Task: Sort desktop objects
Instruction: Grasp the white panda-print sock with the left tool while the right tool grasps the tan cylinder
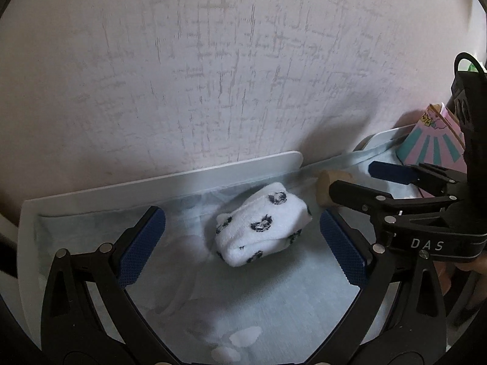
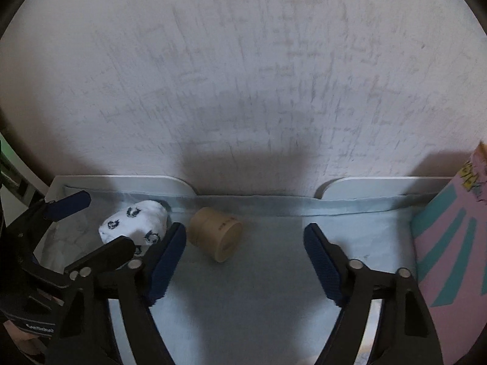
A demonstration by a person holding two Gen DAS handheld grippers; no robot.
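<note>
A rolled white sock with dark prints [image 1: 261, 223] lies on the pale blue cloth [image 1: 274, 289] of a white desk. My left gripper [image 1: 242, 237] is open and empty, its blue pads on either side of the sock without touching it. The sock also shows at the left in the right wrist view [image 2: 134, 220]. A beige wooden cup [image 2: 216, 234] lies on its side on the cloth, ahead and left of centre of my open, empty right gripper [image 2: 245, 246]. The right gripper also shows in the left wrist view [image 1: 353, 182], with the cup [image 1: 327, 187] behind its near finger.
A textured white wall [image 2: 243, 76] stands right behind the desk. A low white rim [image 2: 137, 182] runs along the desk's back edge. A pink and teal box [image 2: 453, 243] leans at the right end. The left gripper [image 2: 103, 222] shows at the left of the right wrist view.
</note>
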